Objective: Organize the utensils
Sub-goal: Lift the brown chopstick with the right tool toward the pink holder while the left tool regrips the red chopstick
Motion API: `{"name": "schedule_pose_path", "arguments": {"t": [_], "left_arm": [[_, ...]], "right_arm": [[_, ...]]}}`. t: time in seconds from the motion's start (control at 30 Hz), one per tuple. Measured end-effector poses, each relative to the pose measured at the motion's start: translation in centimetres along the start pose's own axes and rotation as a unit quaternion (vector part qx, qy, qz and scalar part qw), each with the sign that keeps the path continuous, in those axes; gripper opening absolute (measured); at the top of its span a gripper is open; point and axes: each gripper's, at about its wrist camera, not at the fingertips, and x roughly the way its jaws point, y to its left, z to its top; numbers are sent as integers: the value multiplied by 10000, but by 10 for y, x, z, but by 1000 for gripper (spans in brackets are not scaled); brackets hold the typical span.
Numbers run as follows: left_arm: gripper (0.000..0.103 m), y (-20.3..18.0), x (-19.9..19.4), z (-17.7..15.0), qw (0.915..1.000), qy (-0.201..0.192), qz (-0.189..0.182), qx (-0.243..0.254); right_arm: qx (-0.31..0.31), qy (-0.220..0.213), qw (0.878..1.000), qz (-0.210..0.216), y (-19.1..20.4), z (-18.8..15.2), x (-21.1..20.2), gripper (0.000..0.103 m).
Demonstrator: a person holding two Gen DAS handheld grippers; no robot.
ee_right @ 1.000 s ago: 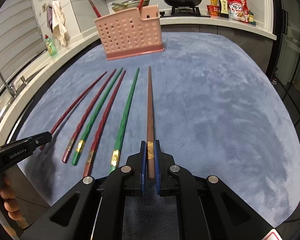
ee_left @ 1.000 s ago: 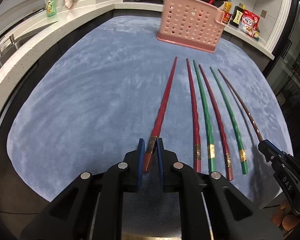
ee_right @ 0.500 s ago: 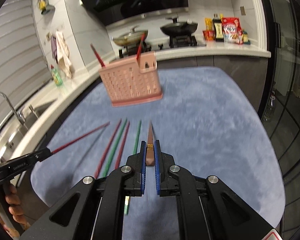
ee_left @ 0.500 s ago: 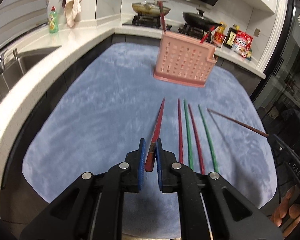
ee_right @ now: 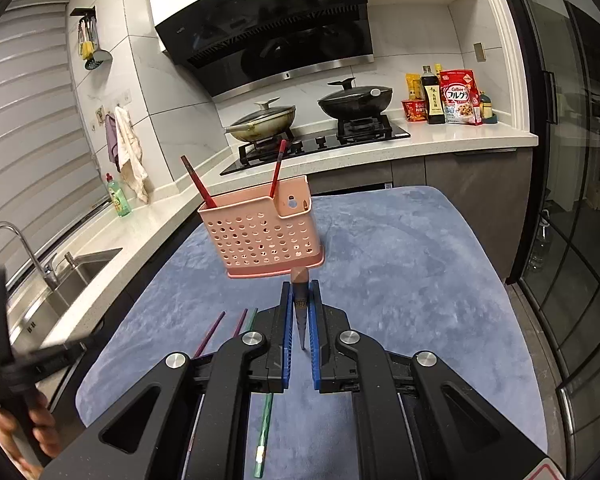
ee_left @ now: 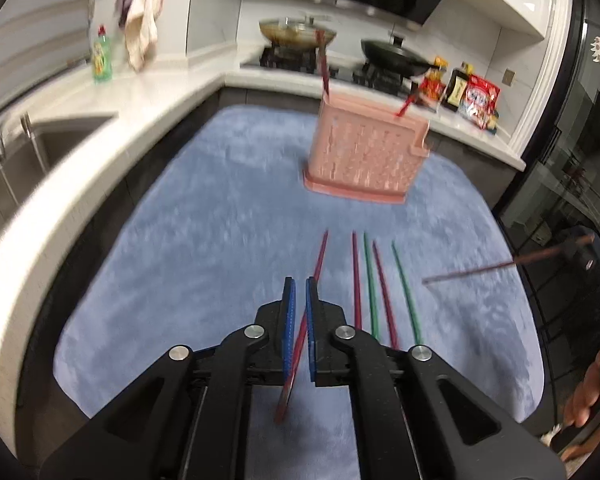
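Currently left hand-held gripper (ee_left: 299, 312) is clenched on a dark-red lacquered chopstick (ee_left: 319, 258), long axis pointing ahead toward the pink perforated plastic utensil caddy (ee_right: 262, 236) standing on the blue fleece-covered counter (ee_right: 412, 280); right hand-held gripper (ee_right: 300, 312) is clenched on a brown tapered chopstick (ee_right: 301, 296), caddy dead ahead and apparently nearer this hand. Legible: "Calbee" on the red cereal bag (ee_right: 459, 98); "19" on the black range hood (ee_right: 276, 24).

A gas hob (ee_right: 320, 145) sits on the white counter (ee_right: 460, 136). On it stand a lidded wok (ee_right: 262, 124) to the left and a black lidded pan (ee_right: 356, 100) to the right, under a black range hood (ee_right: 268, 36). Right of the hob stand a soy sauce bottle (ee_right: 434, 100) and a cereal bag (ee_right: 460, 98). Left of it hang cloths (ee_right: 130, 152), with a green dish soap bottle (ee_right: 118, 196) and a sink (ee_right: 68, 276) nearer.
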Motion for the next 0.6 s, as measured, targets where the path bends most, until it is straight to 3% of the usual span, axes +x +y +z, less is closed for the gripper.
{"name": "schedule_pose_path", "arguments": {"t": [0.07, 0.17, 0.43, 0.6], "left_arm": [[23, 5, 12, -16, 9997, 239, -18, 21], [38, 8, 27, -42, 9987, 496, -70, 53], [37, 14, 56, -82, 9955, 941, -104, -9], [30, 14, 60, -87, 9959, 897, -117, 13]], "right_arm": [[22, 26, 10000, -11, 0, -2, -1, 7], [89, 43, 10000, -4, -1, -4, -4, 7], [136, 85, 9999, -34, 0, -7, -5, 7], [127, 108, 9998, -53, 2, -9, -5, 7]]}}
